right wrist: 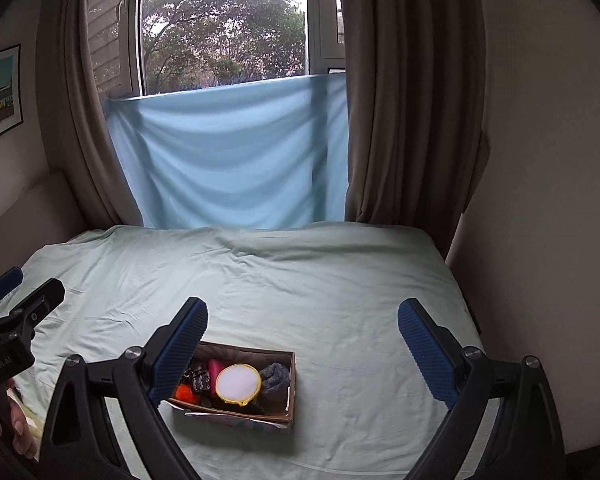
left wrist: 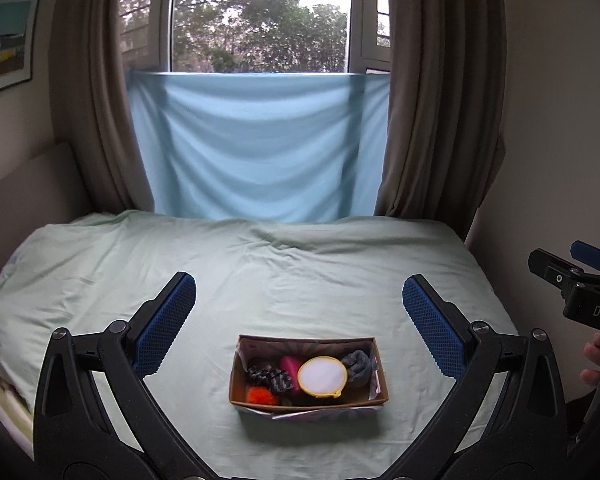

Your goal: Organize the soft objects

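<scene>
So both grippers are hanging back above the pale green bedsheet (left wrist: 300, 272) right now, neither one touching anything. The left gripper (left wrist: 299, 320) is sitting with its blue textured fingers (left wrist: 168, 320) spread wide and nothing between them, and the right gripper (right wrist: 302, 340) is doing the same, fingers (right wrist: 426, 350) splayed wide and empty. The thing they're both looking at is the small brown cardboard box (left wrist: 308, 402) sitting on the sheet near the front edge of the bed, and it's already holding the soft stuff: a round white pouch with a yellow zip rim (left wrist: 322, 377) lying on top in the middle, a grey knitted bundle (left wrist: 358, 363) tucked in the right end, a pink piece (left wrist: 290, 365) behind, a black-and-white patterned fabric roll (left wrist: 274, 378) and a fuzzy orange ball (left wrist: 260, 395) at the left end. My guess is the box is acting as the collection spot, so everything is getting crammed in side by side there. With the rest of the sheet looking bare, I'm reading this as either basically done or just about to get unpacked; can't tell which.
</scene>
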